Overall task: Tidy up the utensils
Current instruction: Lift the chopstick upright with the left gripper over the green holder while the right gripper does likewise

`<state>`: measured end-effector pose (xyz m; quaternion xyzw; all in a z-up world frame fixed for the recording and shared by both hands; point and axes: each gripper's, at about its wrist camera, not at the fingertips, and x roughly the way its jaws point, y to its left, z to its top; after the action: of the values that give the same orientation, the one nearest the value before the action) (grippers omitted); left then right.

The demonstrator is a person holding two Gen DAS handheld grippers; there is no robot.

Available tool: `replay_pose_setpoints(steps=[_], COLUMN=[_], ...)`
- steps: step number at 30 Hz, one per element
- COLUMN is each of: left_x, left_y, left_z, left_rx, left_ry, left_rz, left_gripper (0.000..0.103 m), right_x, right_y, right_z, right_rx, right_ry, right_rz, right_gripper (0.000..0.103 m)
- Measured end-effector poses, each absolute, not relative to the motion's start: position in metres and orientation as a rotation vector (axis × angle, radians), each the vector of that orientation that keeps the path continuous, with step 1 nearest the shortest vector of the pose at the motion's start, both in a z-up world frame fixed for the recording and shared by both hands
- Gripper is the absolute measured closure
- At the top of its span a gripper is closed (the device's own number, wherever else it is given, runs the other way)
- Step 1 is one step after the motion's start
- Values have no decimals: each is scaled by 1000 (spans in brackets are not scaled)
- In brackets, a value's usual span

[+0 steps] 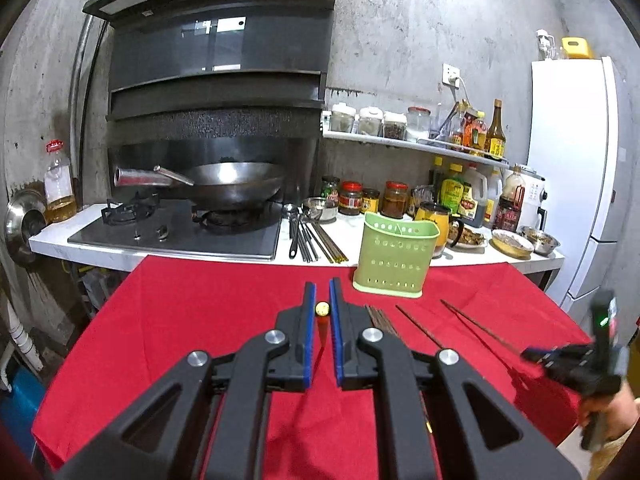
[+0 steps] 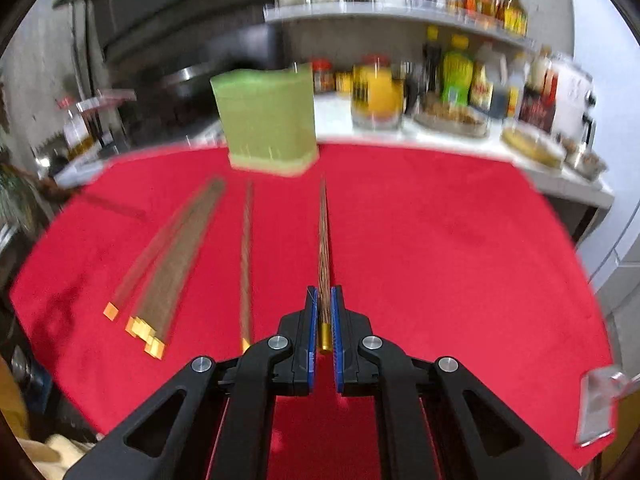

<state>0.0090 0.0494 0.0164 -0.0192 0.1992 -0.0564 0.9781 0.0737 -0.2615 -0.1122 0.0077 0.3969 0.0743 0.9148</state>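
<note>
My right gripper (image 2: 324, 300) is clamped on a chopstick (image 2: 323, 240) above the red cloth (image 2: 440, 260). L gripper (image 1: 322, 294) pinches a chopstick end (image 1: 321, 309); green holder (image 1: 394, 258) stands at the cloth's far edge.

Utensil holder (image 2: 266, 120) on cloth (image 2: 440, 260) (far edge), chopsticks (image 2: 176, 252) before it, counter (image 1: 352, 240) behind

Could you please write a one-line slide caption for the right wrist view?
Right gripper clamps one gold-capped chopstick pointing toward the green utensil holder on the red cloth.
</note>
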Motion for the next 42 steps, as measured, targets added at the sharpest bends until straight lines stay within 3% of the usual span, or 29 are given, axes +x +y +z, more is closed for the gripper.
replay_pose_setpoints(steps=[6,13,17,22,28,30,33,42], left_x=[9,12,13,13,13,13,12,5], left_y=[47,46,43,39,39,38,40,40], left_z=[9,5,4,3,1,2,4,21], left_rx=[-31,-25,-19,-8,-6,-8,-11,-18], left_ry=[422,442,448,455,460,457,446,383], left_rz=[-107,-112,-117,-122,-126,-122,-114,-122], left_gripper=[96,96,96,96,96,96,96,96], right_x=[71,52,53,45,48,47,40,12], right_y=[-255,-257,-256,-257,-257,-256,-257,-274], right_z=[-135,-137,-138,-139,-140,-139,-123,-5], right_rx=[-27,-20,-17,-12,2,0,-8,48], right_ry=[846,825,793,779,754,756,717,467], right_rz=[164,177,162,154,158,151,148,157], right_gripper=[94,78,77,79,96,96,96,96])
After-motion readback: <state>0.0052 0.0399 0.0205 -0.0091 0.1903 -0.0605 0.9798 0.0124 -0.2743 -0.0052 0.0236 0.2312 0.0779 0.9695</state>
